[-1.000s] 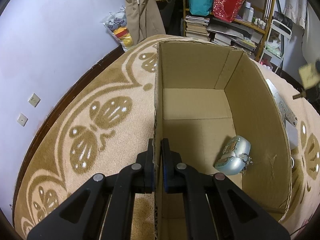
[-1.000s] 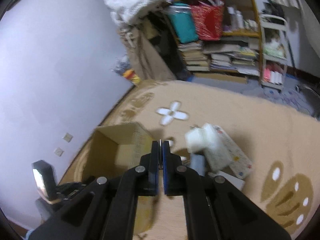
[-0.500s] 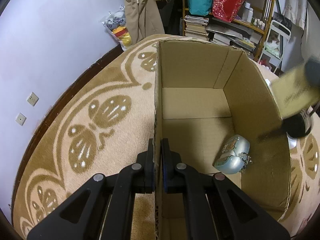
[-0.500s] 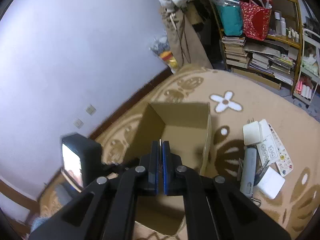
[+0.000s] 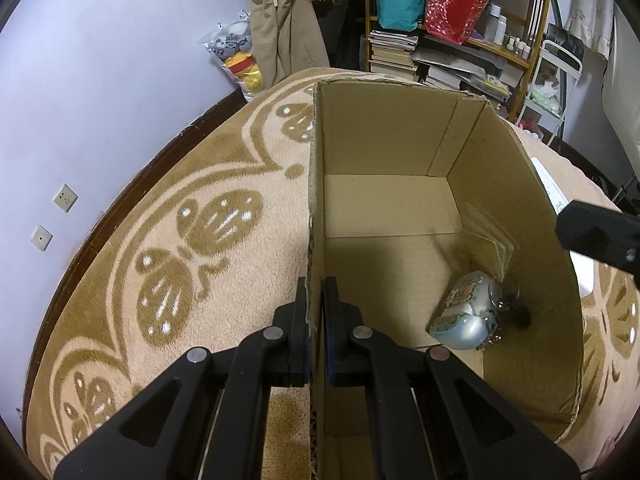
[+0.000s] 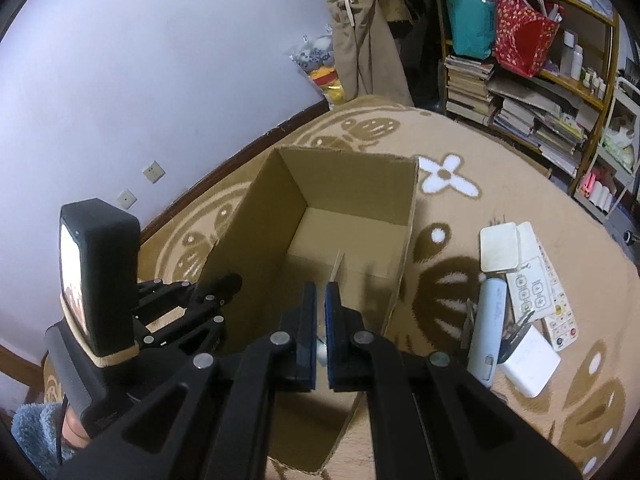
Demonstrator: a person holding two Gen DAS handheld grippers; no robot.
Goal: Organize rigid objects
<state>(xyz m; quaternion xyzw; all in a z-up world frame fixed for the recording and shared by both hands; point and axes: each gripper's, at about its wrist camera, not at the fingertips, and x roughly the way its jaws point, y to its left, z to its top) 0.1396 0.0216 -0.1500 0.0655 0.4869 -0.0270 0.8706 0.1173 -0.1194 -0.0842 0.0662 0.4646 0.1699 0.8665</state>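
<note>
An open cardboard box (image 5: 400, 148) stands on the rug. My left gripper (image 5: 315, 312) is shut on the box's left wall. Inside the box lie a pale blue round trinket (image 5: 468, 312) and a thin clear-sleeved yellow card (image 5: 490, 240) that leans on the right wall. My right gripper (image 6: 320, 304) hovers over the box (image 6: 352, 184); its jaws stand slightly apart with nothing between them. The card (image 6: 337, 266) shows edge-on just beyond the fingertips. The right gripper's body shows at the right edge of the left wrist view (image 5: 600, 236).
On the rug to the right of the box lie a white remote (image 6: 540, 280), a white square pad (image 6: 500, 246), a light blue tube (image 6: 490, 328) and a white block (image 6: 528, 364). A cluttered bookshelf (image 6: 520, 92) stands at the back. The purple wall is on the left.
My right gripper moved over the box and let go of the card, which now lies inside against the right wall. The left gripper held the box wall throughout.
</note>
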